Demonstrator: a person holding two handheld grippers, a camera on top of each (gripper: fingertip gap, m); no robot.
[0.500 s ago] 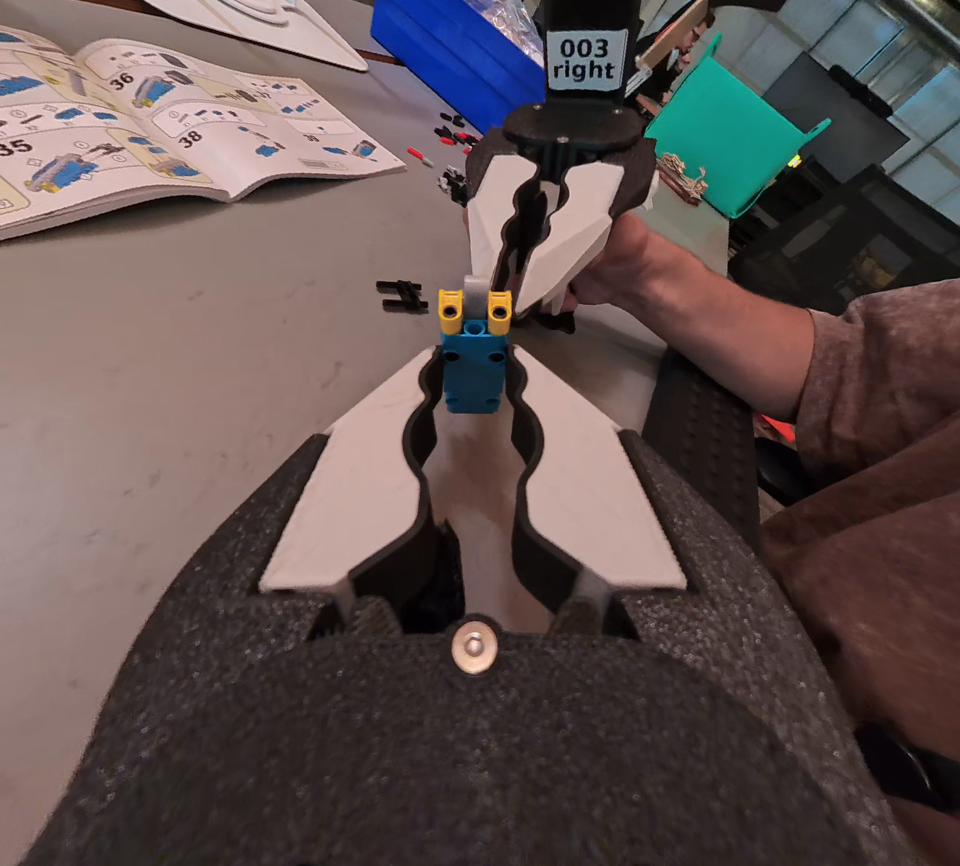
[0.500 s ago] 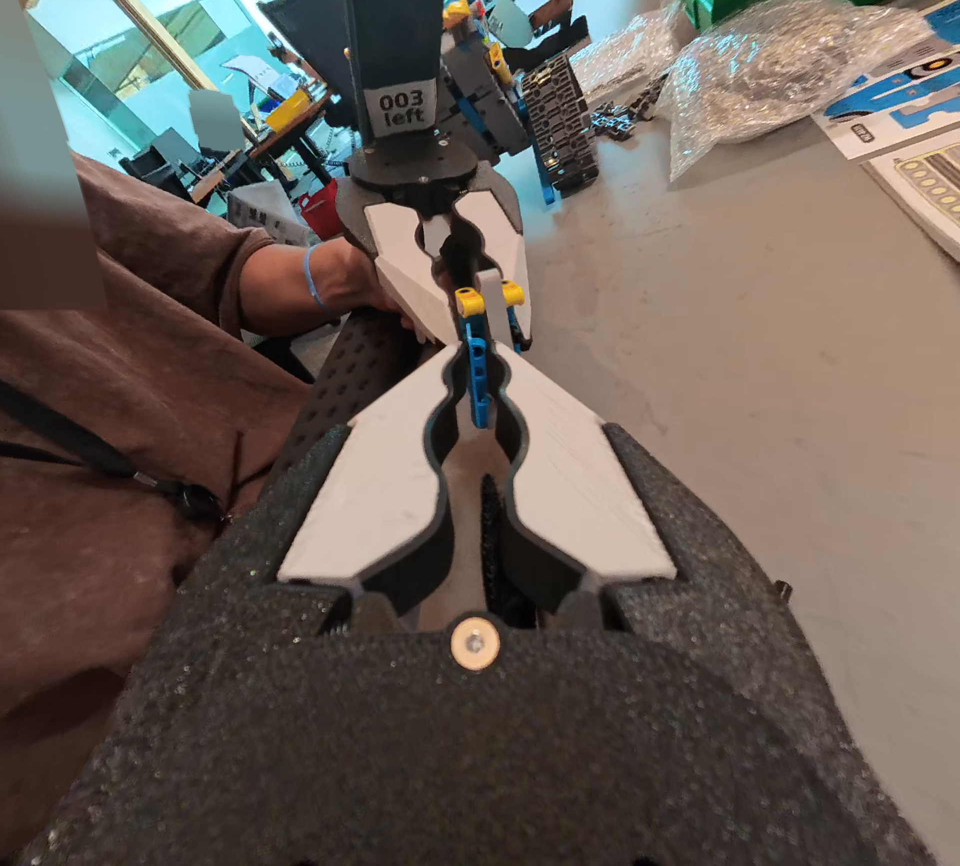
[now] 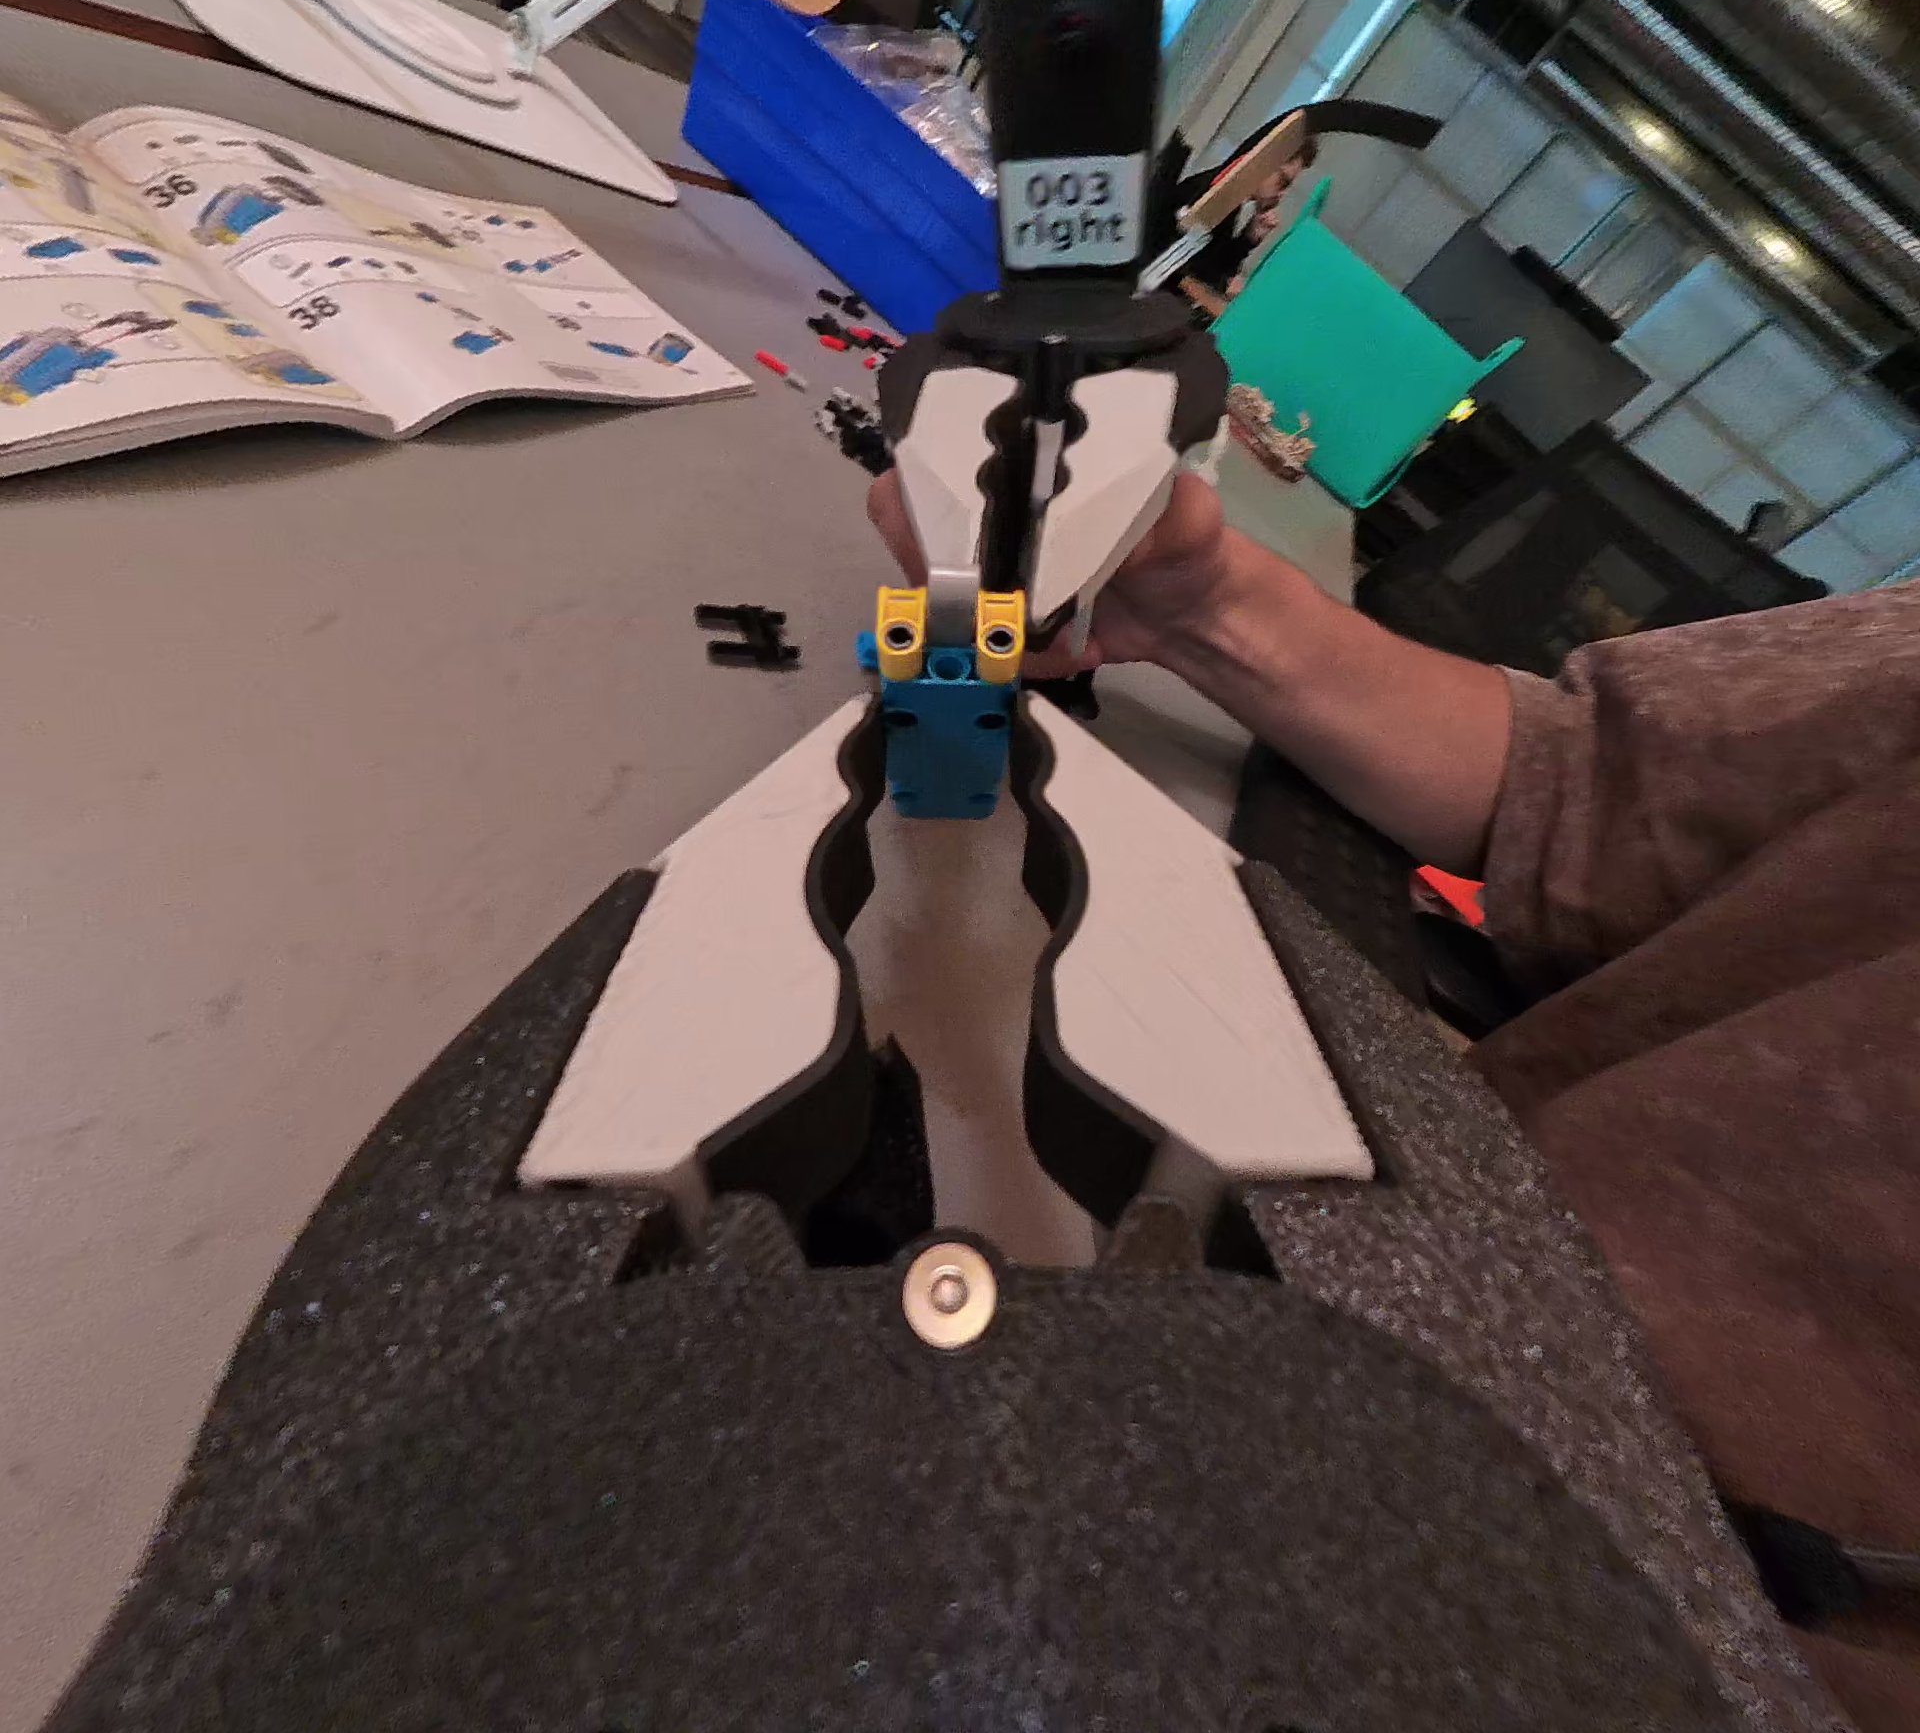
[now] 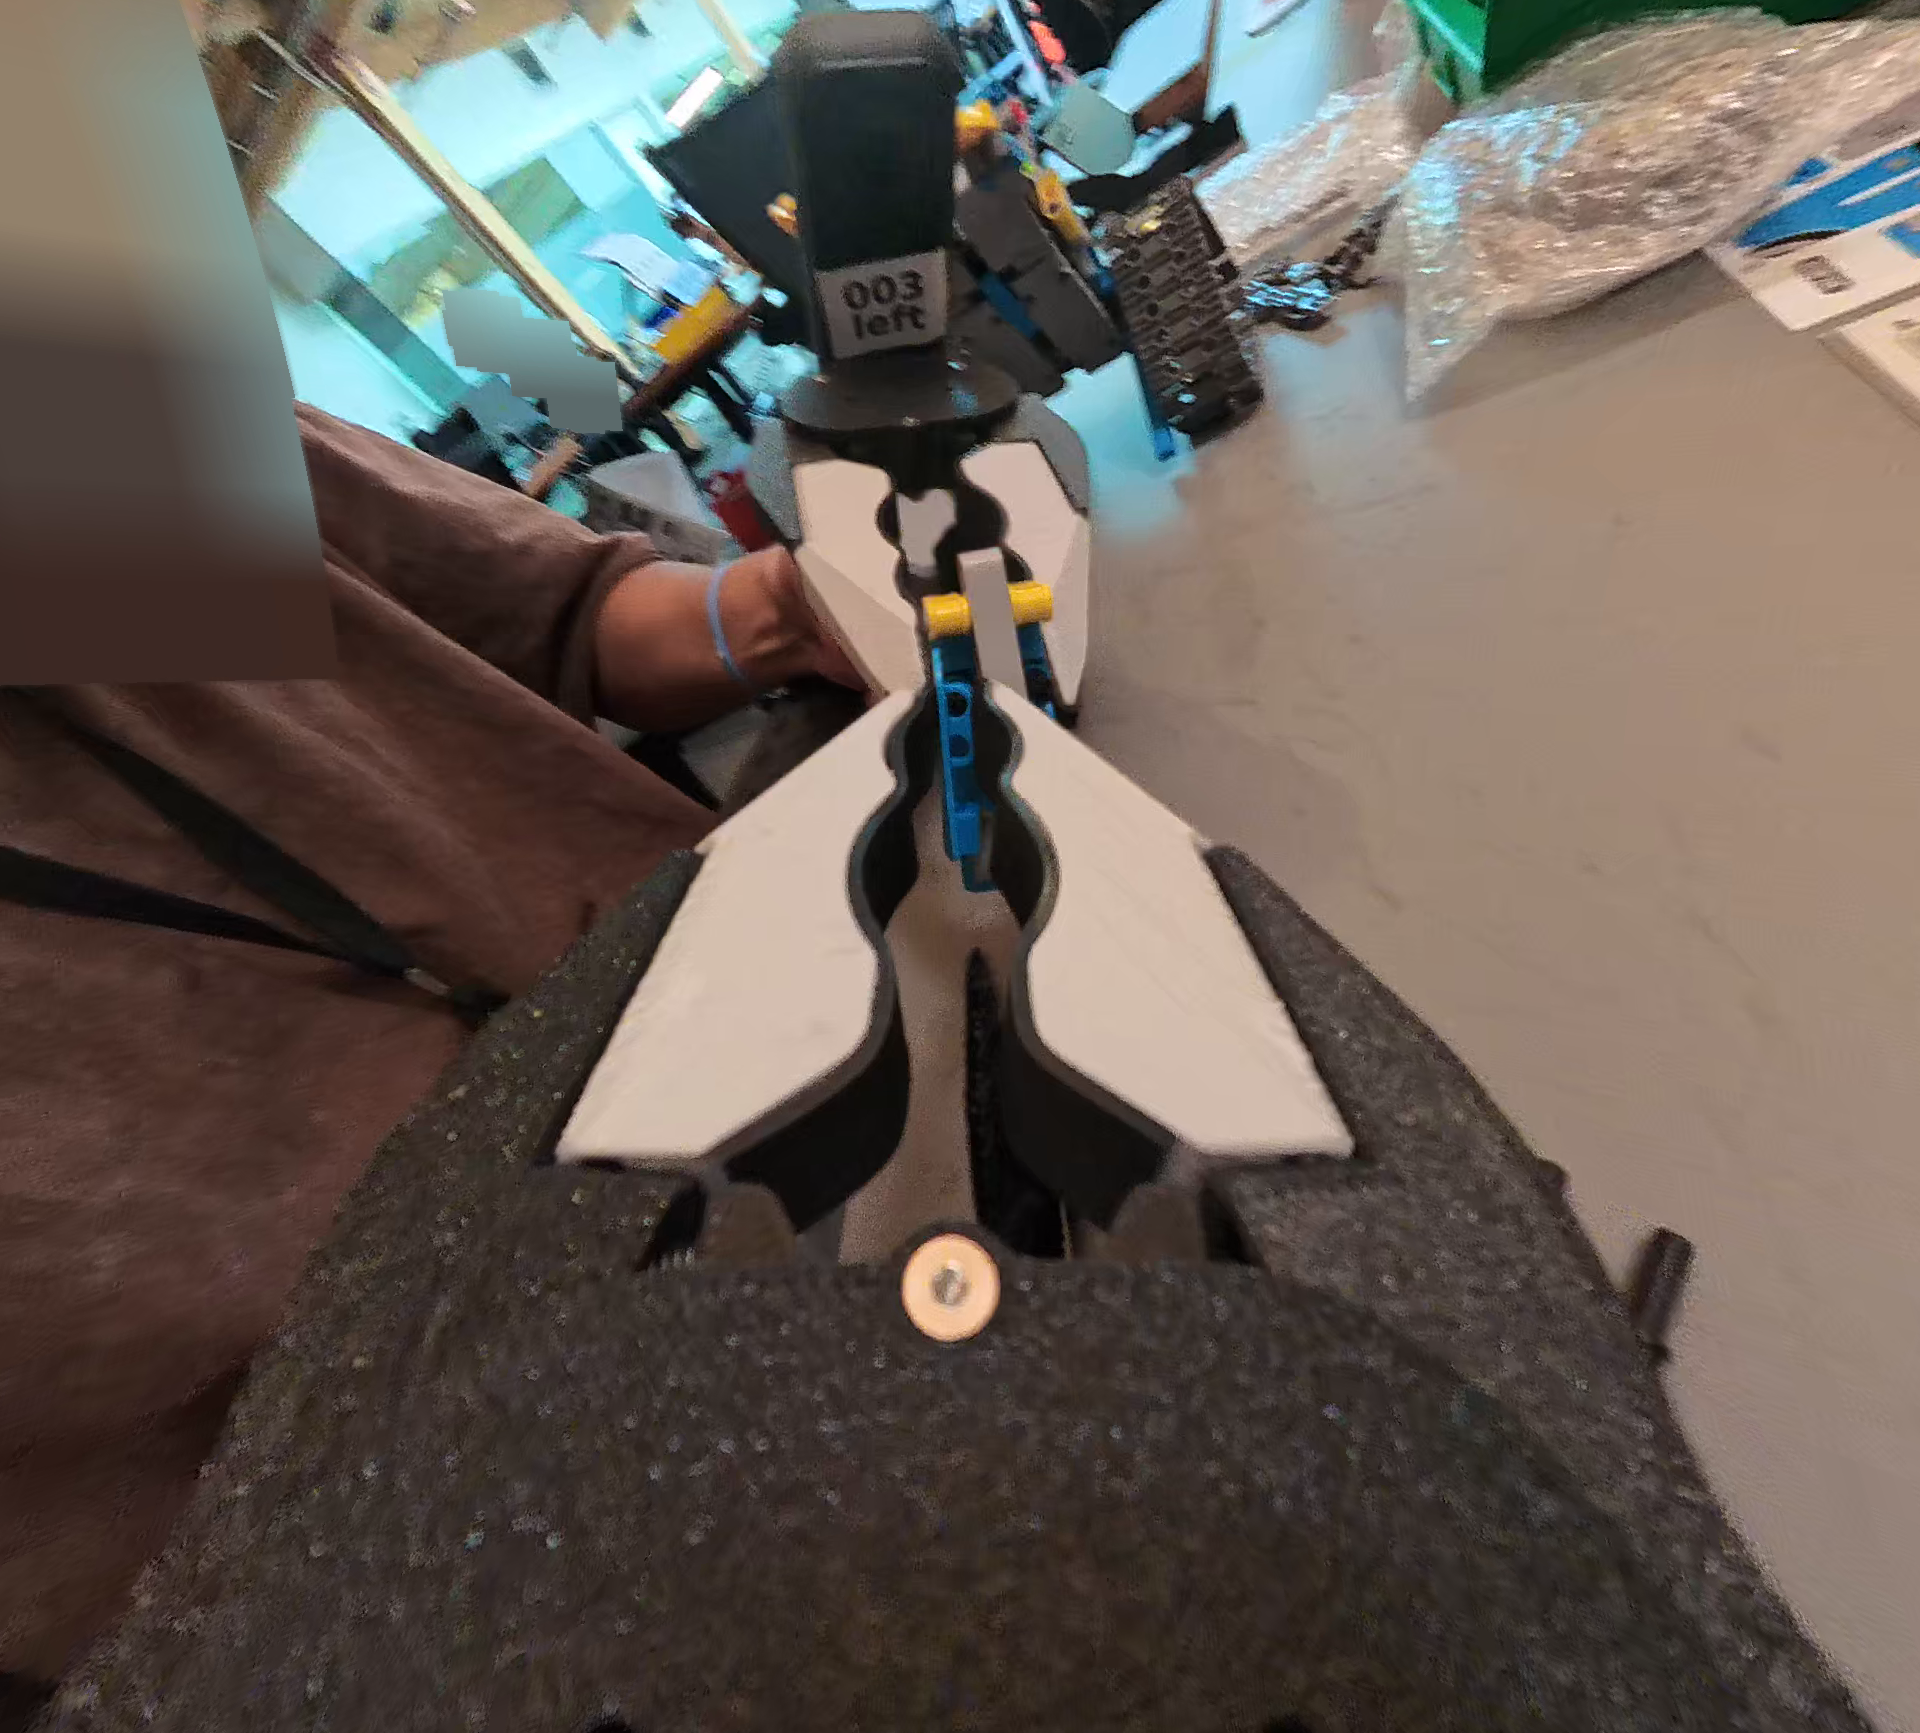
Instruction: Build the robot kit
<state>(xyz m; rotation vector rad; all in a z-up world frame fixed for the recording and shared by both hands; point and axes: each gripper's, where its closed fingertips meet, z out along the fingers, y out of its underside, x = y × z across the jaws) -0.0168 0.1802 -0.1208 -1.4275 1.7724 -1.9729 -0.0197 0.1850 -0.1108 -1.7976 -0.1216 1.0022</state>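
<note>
Over a grey table (image 3: 312, 852), the left gripper (image 3: 948, 727) clamps the flat sides of a small blue brick assembly (image 3: 945, 748) topped by two yellow connectors (image 3: 900, 634). The right gripper (image 4: 958, 727) meets it head-on, its fingers closed edgewise on the same piece. Just beyond lie black pins (image 3: 748, 634), an open instruction booklet (image 3: 312, 312) and a blue bin (image 3: 831, 145).
</note>
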